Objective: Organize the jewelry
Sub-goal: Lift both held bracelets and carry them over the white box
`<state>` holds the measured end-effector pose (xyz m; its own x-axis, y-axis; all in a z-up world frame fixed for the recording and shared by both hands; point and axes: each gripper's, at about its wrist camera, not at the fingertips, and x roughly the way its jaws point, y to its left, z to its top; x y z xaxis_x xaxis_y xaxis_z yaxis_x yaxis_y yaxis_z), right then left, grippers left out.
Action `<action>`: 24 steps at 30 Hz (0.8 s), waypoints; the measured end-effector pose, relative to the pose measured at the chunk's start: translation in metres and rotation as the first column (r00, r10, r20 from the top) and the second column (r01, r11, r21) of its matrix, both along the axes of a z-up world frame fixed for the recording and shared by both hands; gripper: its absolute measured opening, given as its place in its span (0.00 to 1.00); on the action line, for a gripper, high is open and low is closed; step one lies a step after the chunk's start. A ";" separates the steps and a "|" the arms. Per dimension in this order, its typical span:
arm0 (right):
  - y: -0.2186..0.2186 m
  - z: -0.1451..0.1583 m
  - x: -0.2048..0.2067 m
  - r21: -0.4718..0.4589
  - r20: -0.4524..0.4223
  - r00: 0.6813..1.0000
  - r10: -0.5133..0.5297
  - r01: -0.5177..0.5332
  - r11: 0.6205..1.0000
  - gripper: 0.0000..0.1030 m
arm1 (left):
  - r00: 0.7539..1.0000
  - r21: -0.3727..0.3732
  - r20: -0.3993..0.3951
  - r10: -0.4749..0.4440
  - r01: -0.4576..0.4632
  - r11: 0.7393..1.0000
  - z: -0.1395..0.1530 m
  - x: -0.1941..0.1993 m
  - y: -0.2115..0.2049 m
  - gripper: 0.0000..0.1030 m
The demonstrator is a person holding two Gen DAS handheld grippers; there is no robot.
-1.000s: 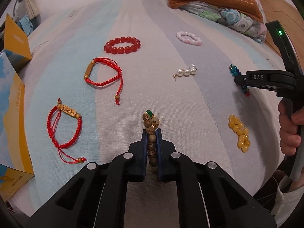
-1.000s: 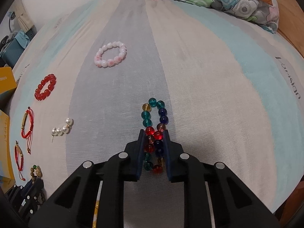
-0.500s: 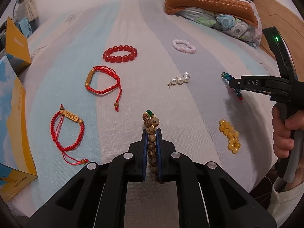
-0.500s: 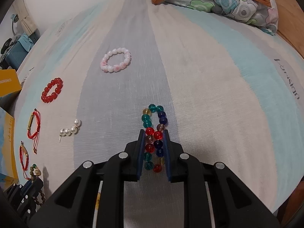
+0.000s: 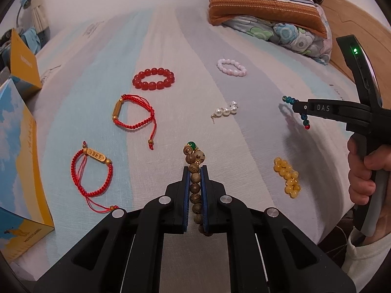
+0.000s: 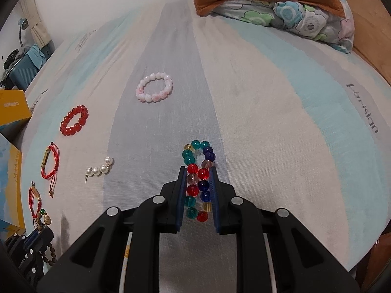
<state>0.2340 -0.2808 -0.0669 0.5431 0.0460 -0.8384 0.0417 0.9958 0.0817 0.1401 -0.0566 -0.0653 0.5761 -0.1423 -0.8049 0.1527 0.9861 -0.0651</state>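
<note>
Jaws hide part of wooden bracelet (image 5: 195, 183).

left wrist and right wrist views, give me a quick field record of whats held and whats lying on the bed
left tool: shut on wooden bead bracelet
right tool: shut on multicolour glass bead bracelet
surface: striped bedsheet
lying loose: red bead bracelet; pink bead bracelet; pearl earring; yellow bead bracelet; two red cord bracelets
far end: pillows
left edge: yellow and blue box
</note>
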 end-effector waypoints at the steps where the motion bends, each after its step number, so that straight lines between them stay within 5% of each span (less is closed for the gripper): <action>1: 0.000 0.002 -0.001 0.001 0.005 1.000 0.001 -0.001 1.000 0.17 | 1.000 0.002 0.002 -0.001 0.001 1.000 0.001 0.000 0.000 0.07; 24: 0.049 0.064 -0.039 -0.026 0.069 0.994 0.080 -0.079 0.997 0.17 | 0.997 0.009 0.069 0.037 -0.038 0.999 0.062 -0.011 0.036 0.07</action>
